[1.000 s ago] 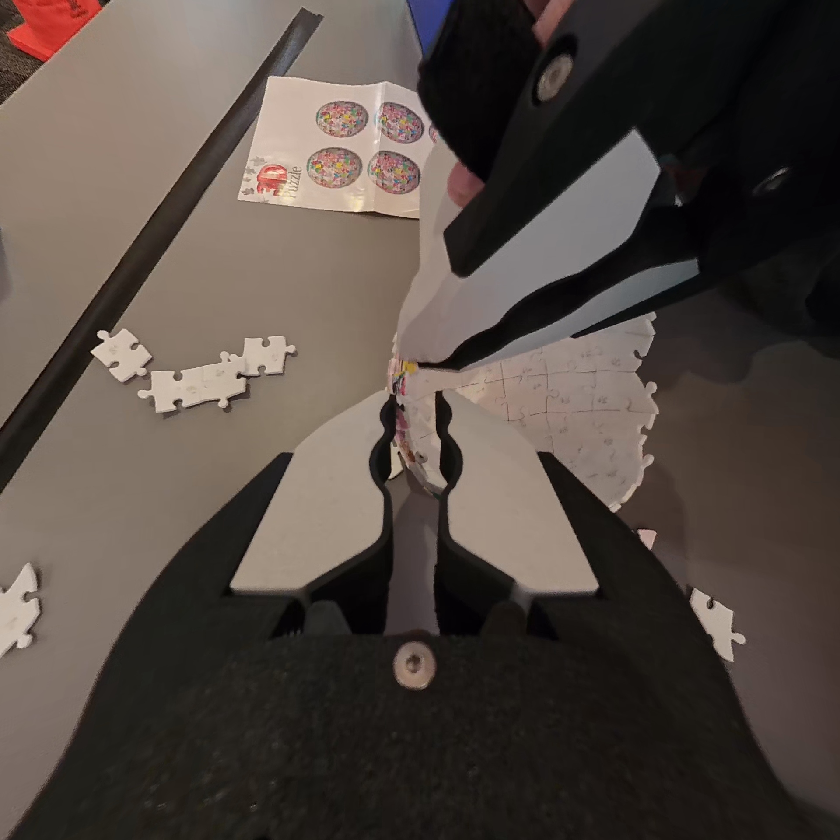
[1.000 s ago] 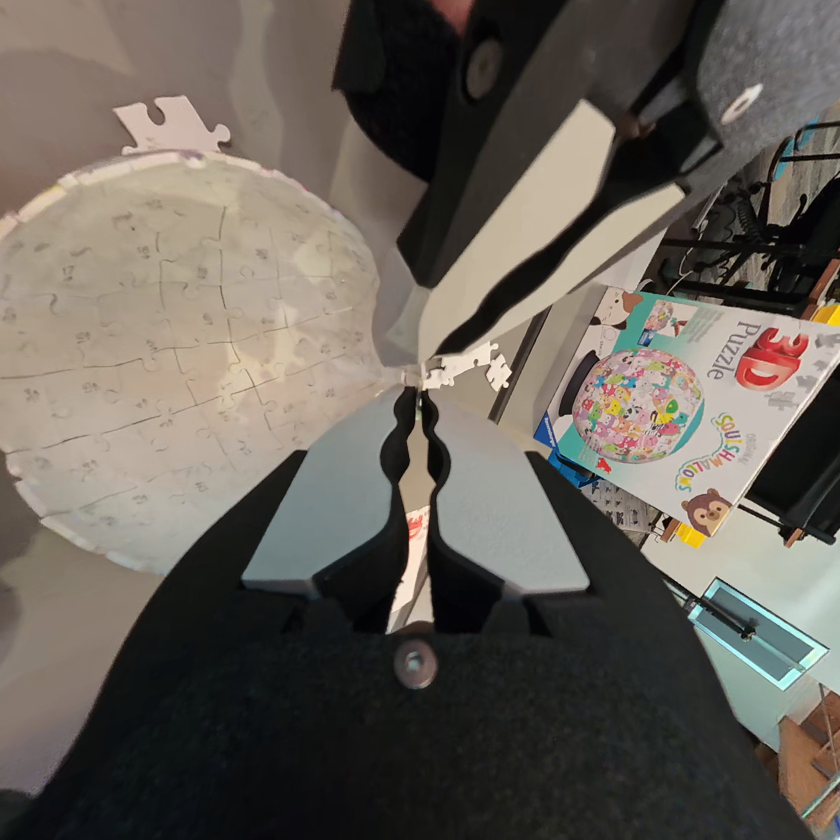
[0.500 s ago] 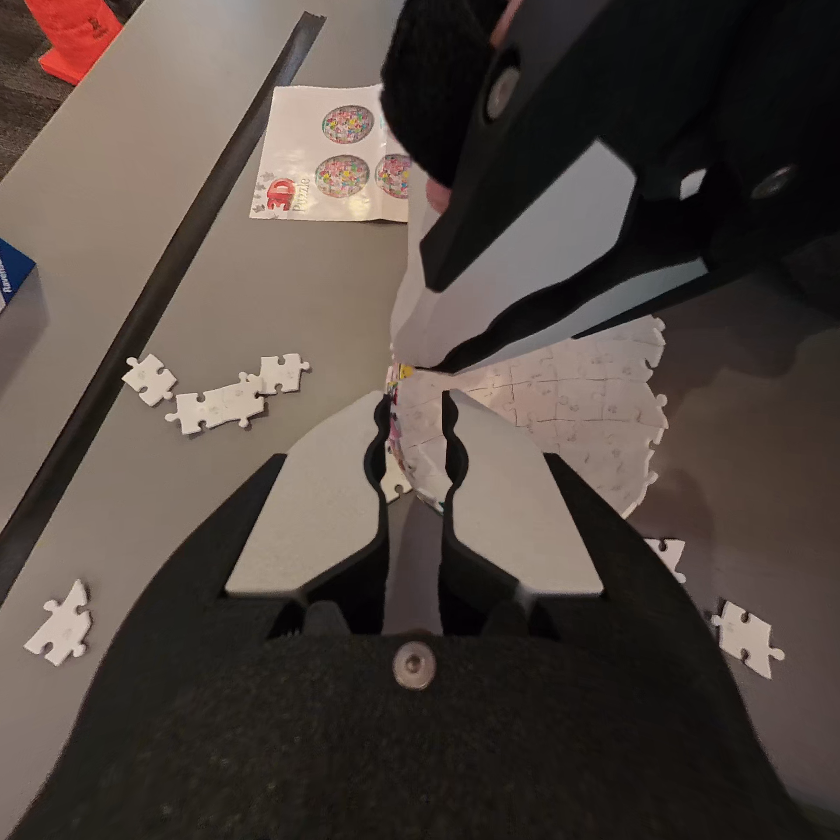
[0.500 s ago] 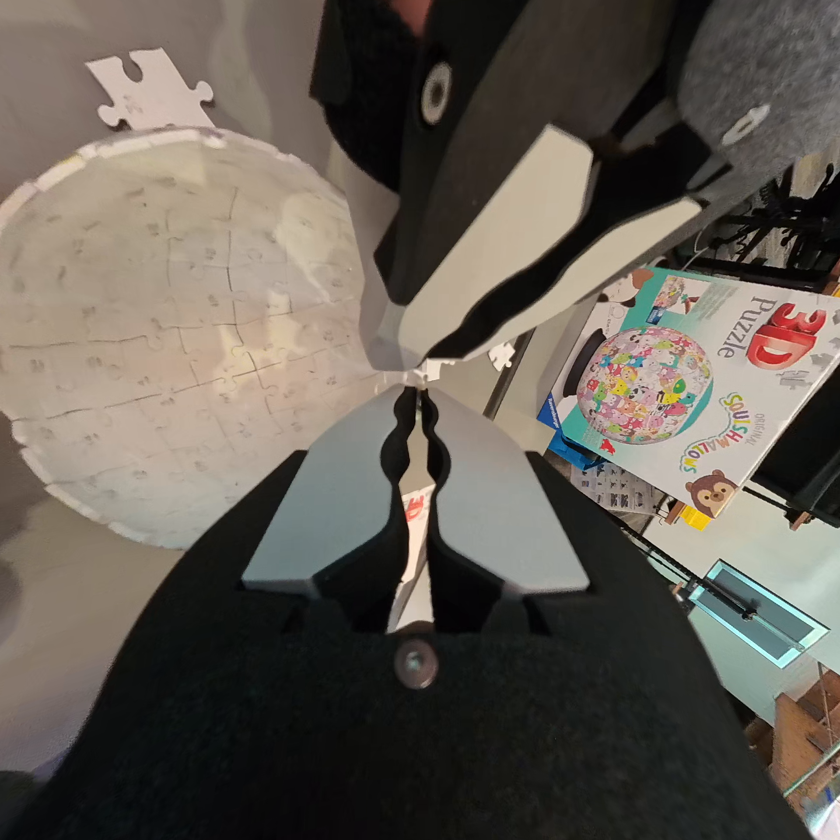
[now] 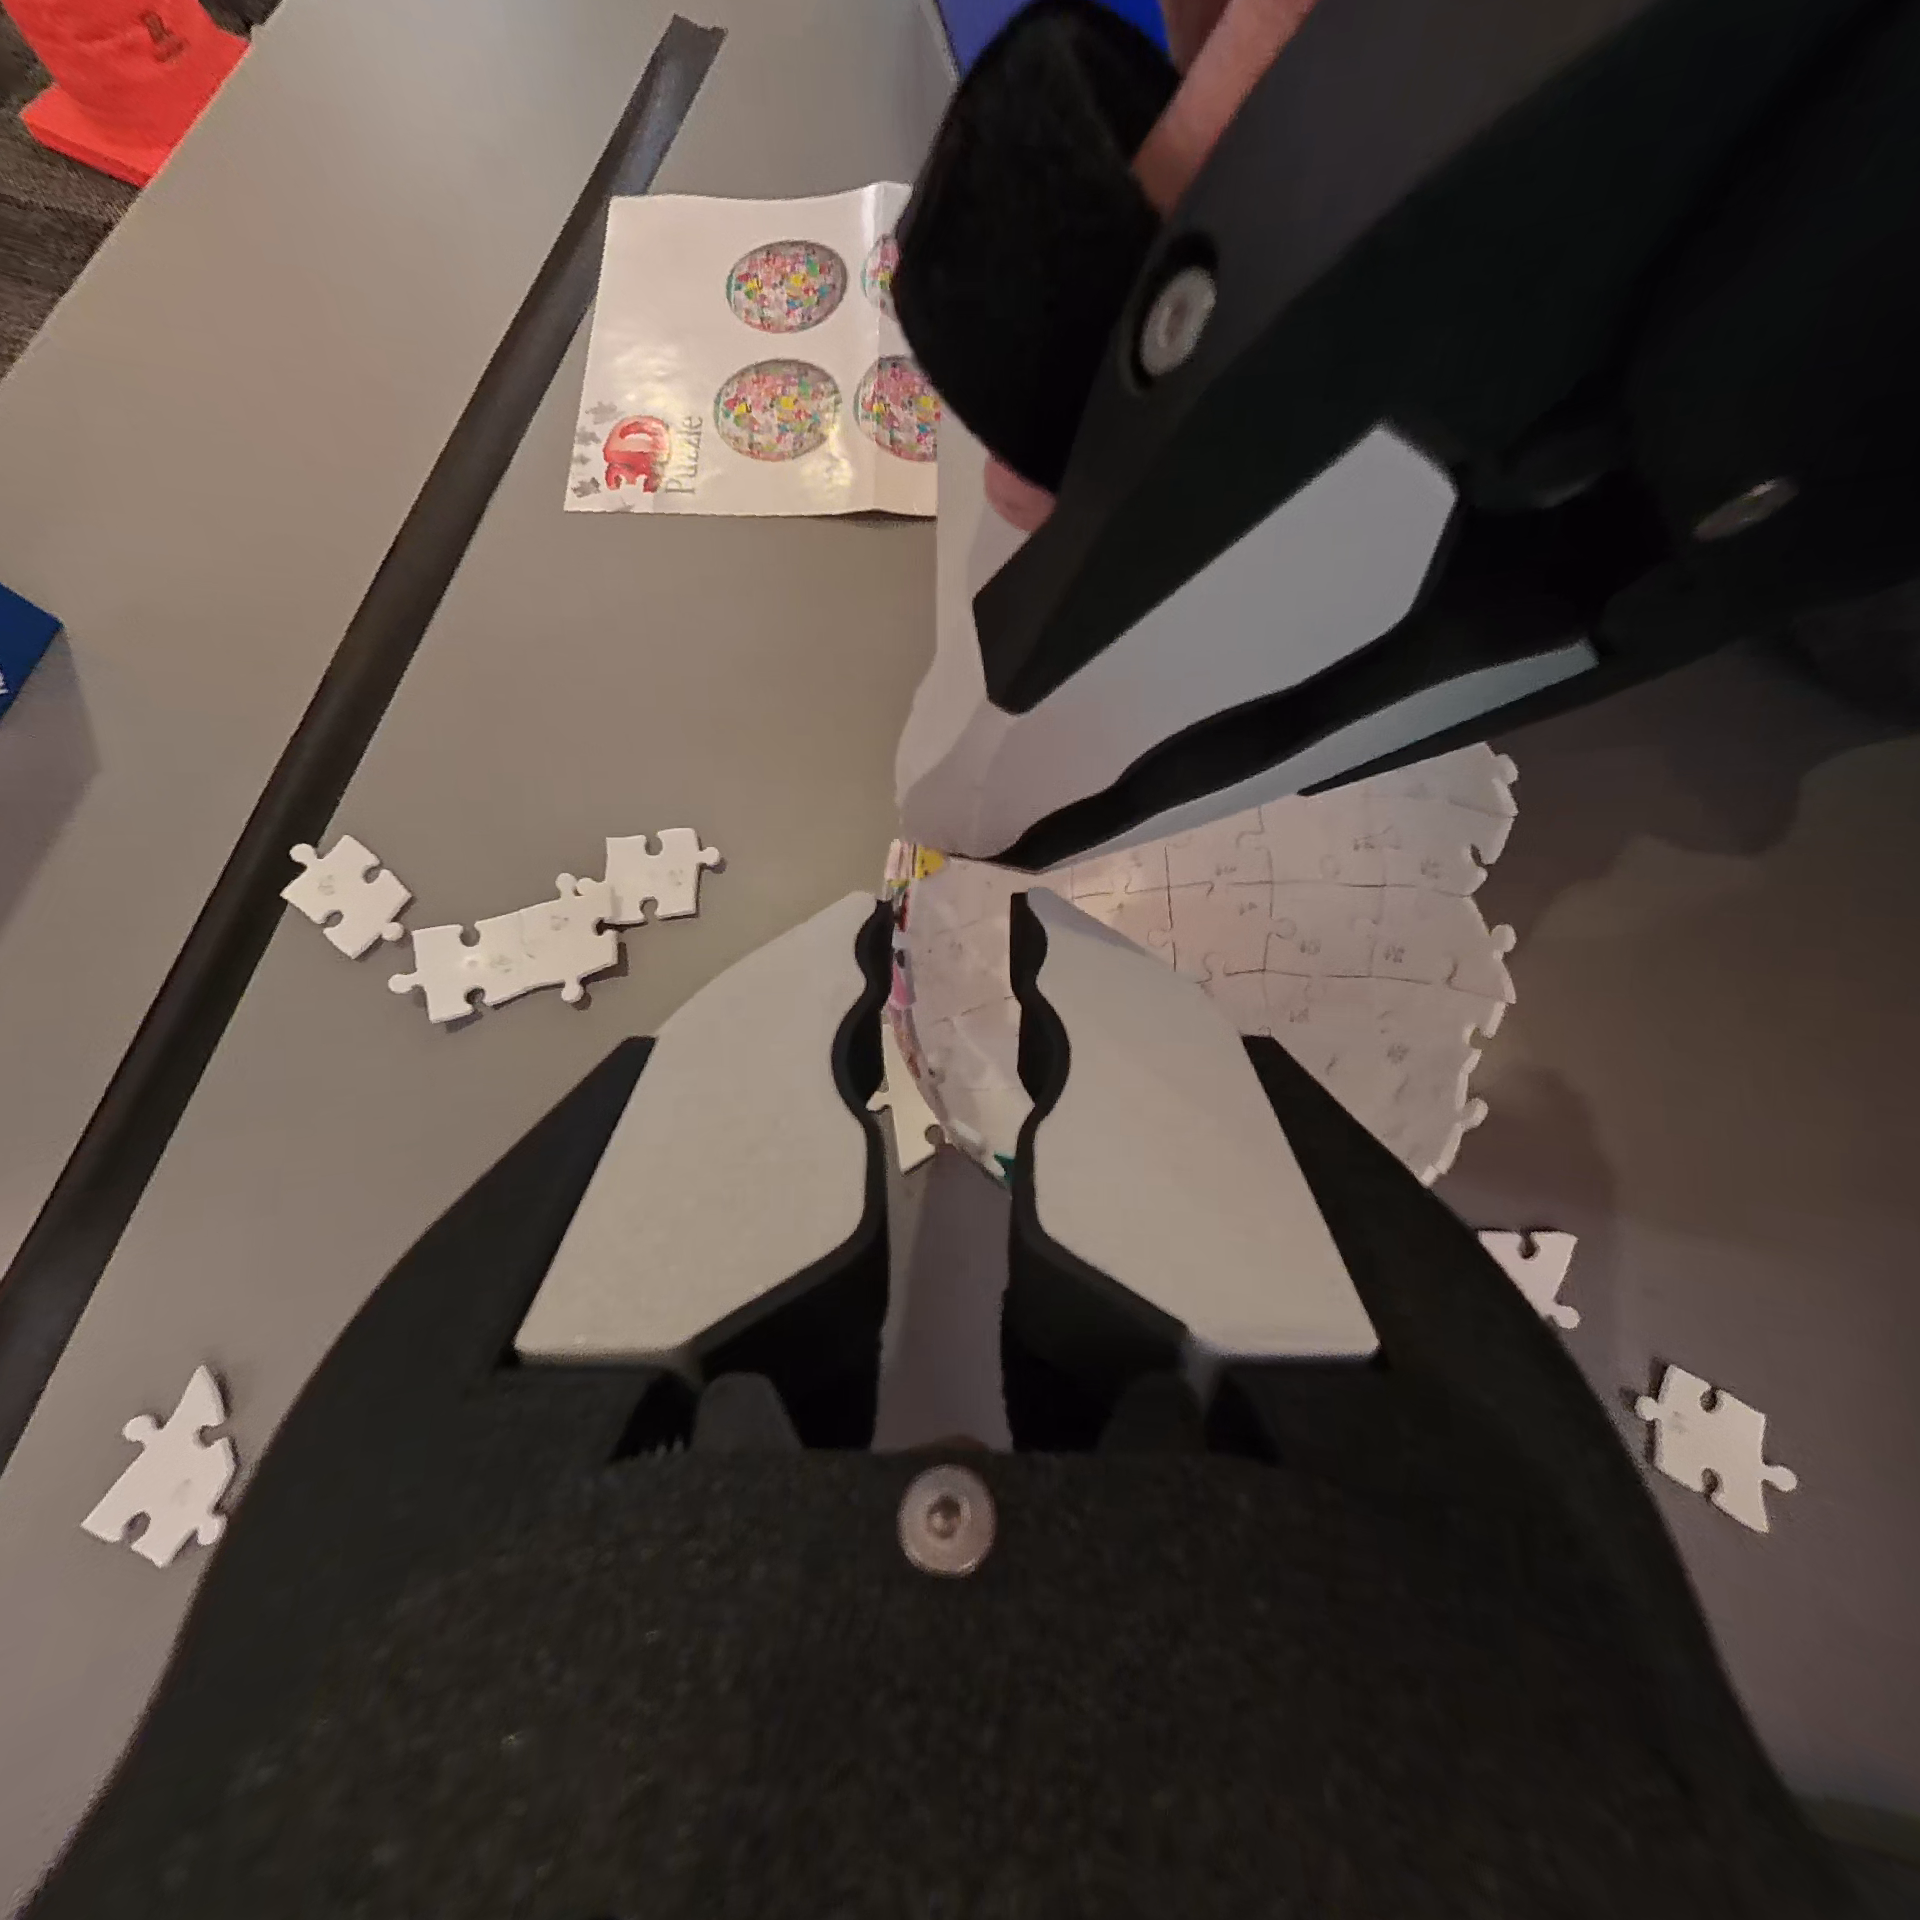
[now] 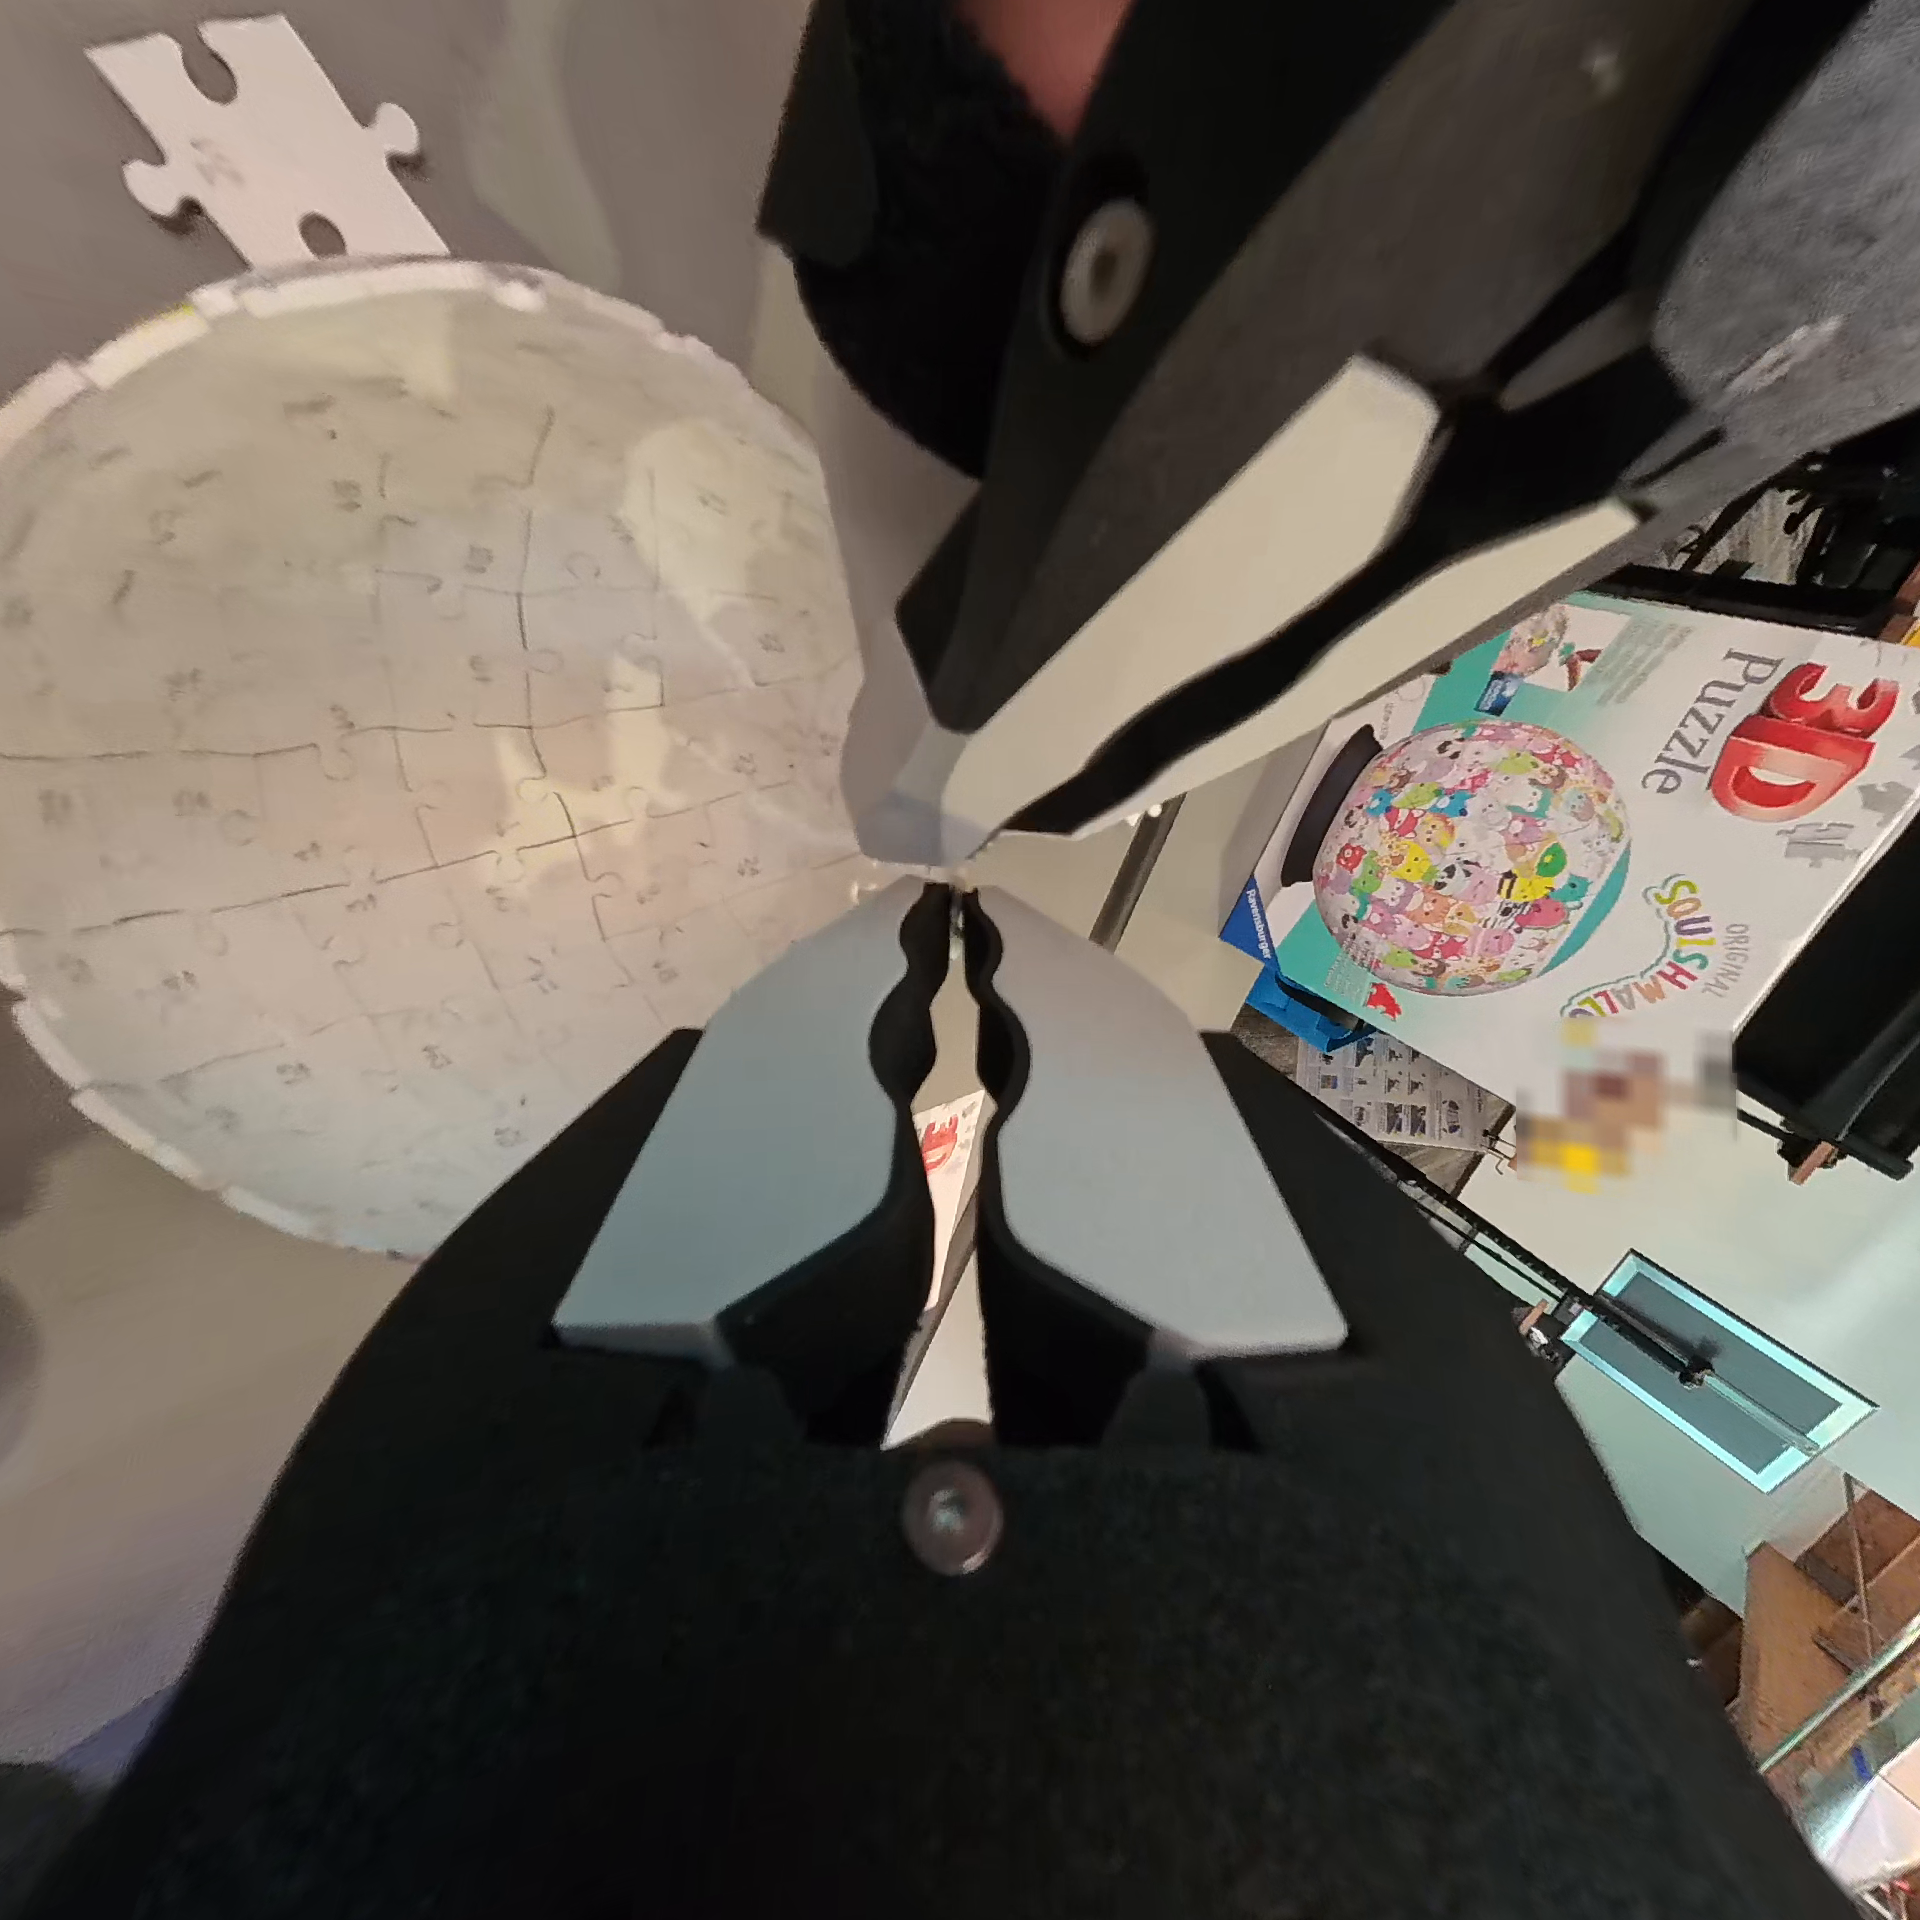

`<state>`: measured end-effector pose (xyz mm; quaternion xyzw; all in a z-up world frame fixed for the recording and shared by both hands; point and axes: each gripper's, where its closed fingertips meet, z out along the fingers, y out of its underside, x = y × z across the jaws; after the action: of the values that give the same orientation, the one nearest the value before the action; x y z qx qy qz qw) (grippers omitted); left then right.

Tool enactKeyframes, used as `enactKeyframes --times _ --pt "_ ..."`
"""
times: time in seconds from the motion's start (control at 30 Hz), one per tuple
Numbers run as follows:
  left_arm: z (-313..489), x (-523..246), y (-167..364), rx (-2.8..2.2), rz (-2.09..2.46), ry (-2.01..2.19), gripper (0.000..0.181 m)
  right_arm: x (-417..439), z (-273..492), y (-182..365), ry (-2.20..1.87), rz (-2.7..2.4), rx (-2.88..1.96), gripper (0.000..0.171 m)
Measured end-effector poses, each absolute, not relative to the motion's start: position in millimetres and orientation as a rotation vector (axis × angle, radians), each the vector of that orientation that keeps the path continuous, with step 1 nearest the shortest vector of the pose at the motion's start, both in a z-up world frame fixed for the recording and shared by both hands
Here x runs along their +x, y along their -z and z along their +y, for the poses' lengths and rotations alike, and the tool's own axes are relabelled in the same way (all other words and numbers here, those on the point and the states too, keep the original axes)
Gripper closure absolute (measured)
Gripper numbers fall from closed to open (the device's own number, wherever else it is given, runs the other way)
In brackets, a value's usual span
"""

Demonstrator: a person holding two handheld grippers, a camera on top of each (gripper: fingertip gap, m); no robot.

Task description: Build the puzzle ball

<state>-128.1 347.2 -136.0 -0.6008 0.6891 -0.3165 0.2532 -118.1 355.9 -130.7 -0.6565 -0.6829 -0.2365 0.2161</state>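
The half-built puzzle ball (image 5: 1340, 935) is held up by its rim, so it cannot roll. The rim sits between the left gripper (image 5: 951, 914) fingers, which are a little apart. The right gripper (image 6: 948, 902) is pinched on the rim too.

Red object (image 5: 125, 94) lies beyond the grey table (image 5: 312, 416).

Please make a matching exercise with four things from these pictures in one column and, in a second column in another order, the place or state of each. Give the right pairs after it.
Things
1. half-built puzzle ball
2. leaflet
3. puzzle box
4. left gripper

Places or states
A. lies flat on the grey table, beyond the loose pieces
B. stands on edge behind the two grippers, in the right wrist view
C. fingers on either side of the ball's rim
D. white inner side faces the cameras

Pairs: 1-D, 2-A, 3-B, 4-C
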Motion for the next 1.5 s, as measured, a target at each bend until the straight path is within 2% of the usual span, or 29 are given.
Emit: enactKeyframes --times 0.7,1.0,1.1,1.5 --pt "356 -118 143 -1.681 1.946 0.807 0.16 -109 365 132 0.622 -1.855 -1.822 0.169" --pt "360 -112 144 -1.679 1.968 0.764 0.167 -106 366 132 0.642 -1.861 -1.812 0.168" --pt "360 -112 145 -1.668 1.983 0.746 0.175 -107 365 132 0.641 -1.869 -1.796 0.168" --pt "362 -112 141 -1.64 1.965 0.756 0.177 -101 364 128 0.615 -1.843 -1.83 0.169"
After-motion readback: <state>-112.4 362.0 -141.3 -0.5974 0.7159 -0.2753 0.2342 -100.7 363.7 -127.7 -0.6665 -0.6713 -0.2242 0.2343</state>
